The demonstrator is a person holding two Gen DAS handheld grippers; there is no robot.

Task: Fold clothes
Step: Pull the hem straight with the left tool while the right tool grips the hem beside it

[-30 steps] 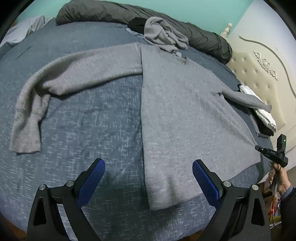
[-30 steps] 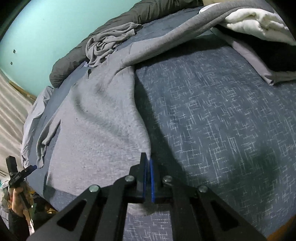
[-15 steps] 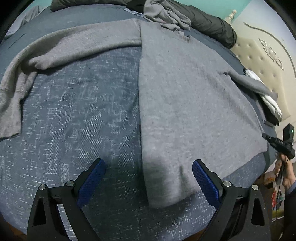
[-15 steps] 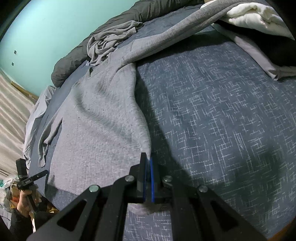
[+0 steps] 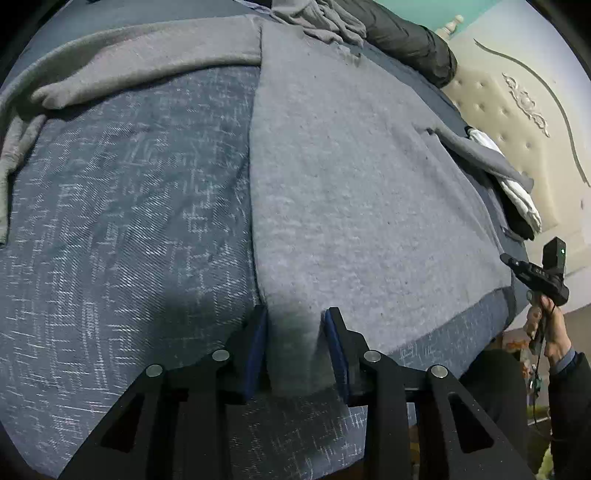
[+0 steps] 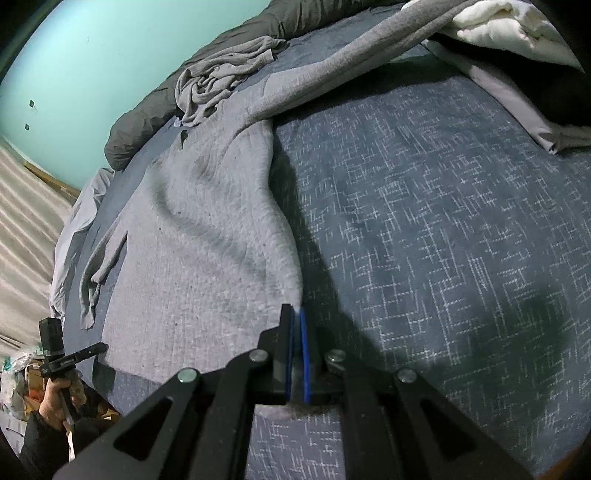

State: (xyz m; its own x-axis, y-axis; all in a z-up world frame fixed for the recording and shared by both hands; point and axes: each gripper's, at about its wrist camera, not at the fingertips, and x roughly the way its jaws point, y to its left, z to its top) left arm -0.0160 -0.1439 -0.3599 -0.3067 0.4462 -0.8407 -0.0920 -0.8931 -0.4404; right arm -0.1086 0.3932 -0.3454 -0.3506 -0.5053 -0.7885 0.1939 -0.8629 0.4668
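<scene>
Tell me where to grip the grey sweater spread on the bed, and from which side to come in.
Take the grey sweater by its two bottom hem corners, coming in from the foot edge of the bed. It lies flat, hem nearest. The right gripper already pinches one corner; the left gripper is closing with the other between its jaws.

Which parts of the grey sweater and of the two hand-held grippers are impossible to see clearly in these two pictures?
- Left wrist view: the grey sweater hem corner lies between the closing jaws of the left hand-held gripper, in its shadow; pad contact is unclear.
- Left wrist view: the long sleeve is cut by the left edge; its cuff is unseen.
- Right wrist view: the hem inside the shut right hand-held gripper is covered by the pads.
- Right wrist view: the other sleeve ends under the white bedding.
</scene>
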